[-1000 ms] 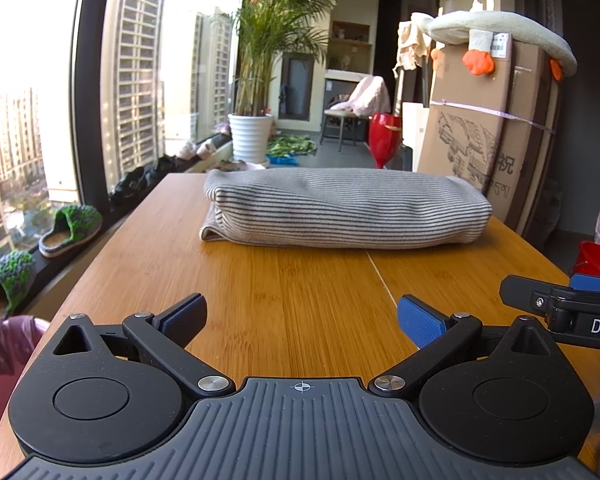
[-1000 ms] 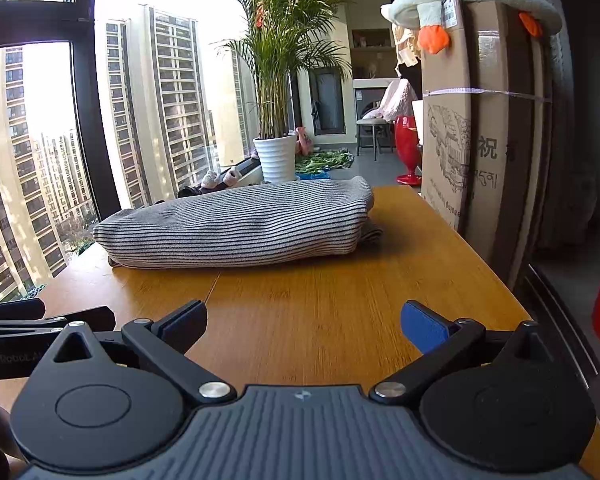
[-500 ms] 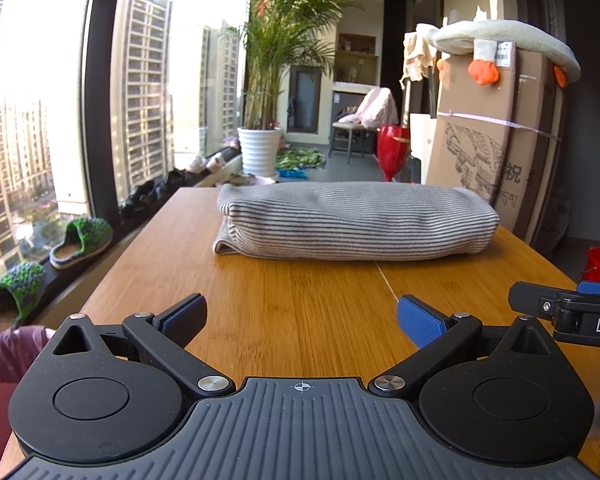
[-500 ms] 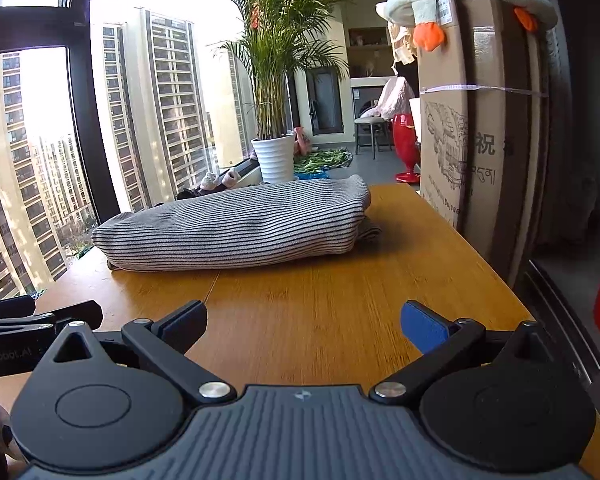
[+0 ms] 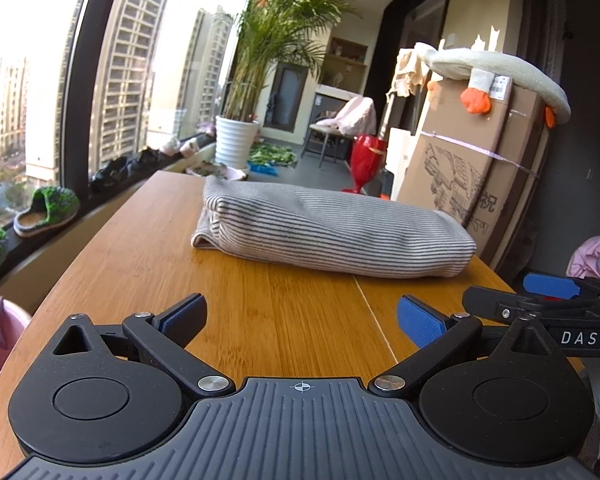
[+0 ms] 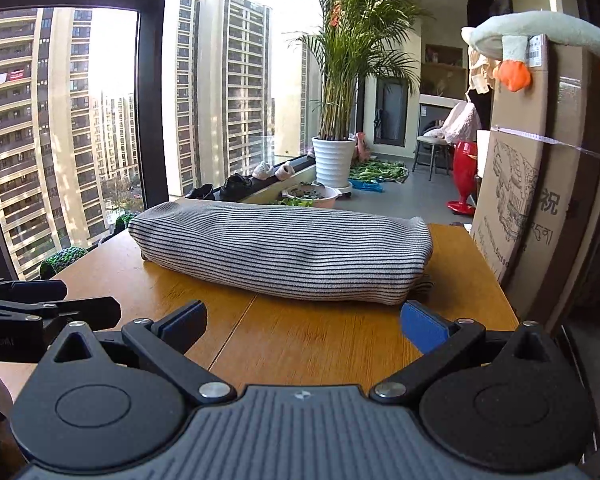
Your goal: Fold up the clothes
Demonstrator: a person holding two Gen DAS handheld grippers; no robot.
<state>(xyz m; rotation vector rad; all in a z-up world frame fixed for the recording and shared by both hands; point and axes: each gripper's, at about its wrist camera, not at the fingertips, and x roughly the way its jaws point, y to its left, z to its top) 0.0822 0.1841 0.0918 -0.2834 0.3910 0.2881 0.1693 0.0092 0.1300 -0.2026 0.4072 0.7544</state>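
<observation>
A grey striped garment [image 5: 332,236] lies folded into a thick bundle across the far half of the wooden table [image 5: 260,320]; the right wrist view shows the same garment [image 6: 284,252] closer. My left gripper [image 5: 300,318] hovers open over the near table, short of the bundle, nothing between its blue pads. My right gripper [image 6: 304,322] is open too, its right fingertip close to the bundle's right end. Each view catches the other gripper at its edge: the right one [image 5: 540,300] and the left one [image 6: 40,304].
A tall cardboard box [image 6: 540,184] with a plush toy [image 5: 496,68] on top stands against the table's right side. The window sill at left holds slippers [image 5: 48,210] and shoes. A potted palm [image 6: 336,120] and a red stool [image 5: 366,160] stand beyond the table.
Both grippers have tilted and shifted, the right one nearer the bundle, which looks larger now. Both stay open. The garment has not moved.
</observation>
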